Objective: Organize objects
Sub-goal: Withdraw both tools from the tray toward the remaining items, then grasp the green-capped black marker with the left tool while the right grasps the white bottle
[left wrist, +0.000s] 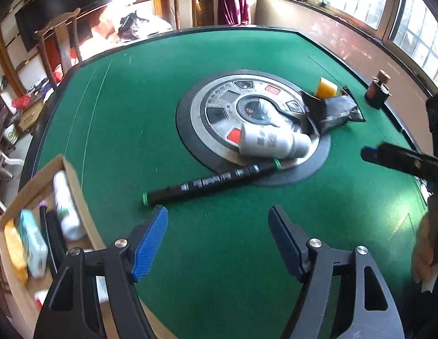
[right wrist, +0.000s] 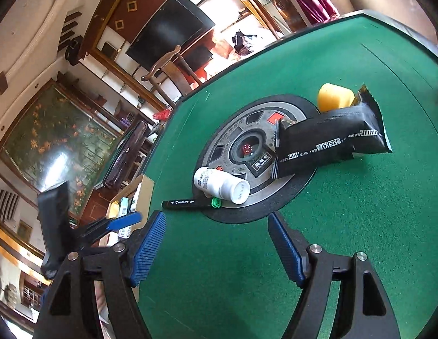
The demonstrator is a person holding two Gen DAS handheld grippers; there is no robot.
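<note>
Both grippers hung over the near part of the green mahjong table [left wrist: 128, 107] with their blue pads apart and nothing between them. The left gripper [left wrist: 217, 243] touched nothing; just beyond its pads lay the black marker [left wrist: 210, 182]. The right gripper [right wrist: 216, 247] was also empty above bare felt, and its jaws stood wide.

Open felt lay free along the near edge and toward the far edge of the table. At the near left corner the cardboard box [left wrist: 73, 186] stood with its rim at the table edge, already holding a white bottle [left wrist: 65, 206] and some packets. A small dark bottle [left wrist: 377, 90] stood near the right edge.

In the left wrist view the marker's long axis ran from the lower left up to the right, with one green end on the felt and the other green end on the rim of the round centre panel [left wrist: 219, 107]. The white pill bottle [left wrist: 271, 142] lay on its side on this panel, cap toward the right, just beside the marker. The black snack packet [right wrist: 331, 138] lay across the panel's right rim, and the yellow block [right wrist: 334, 96] sat behind it.
</note>
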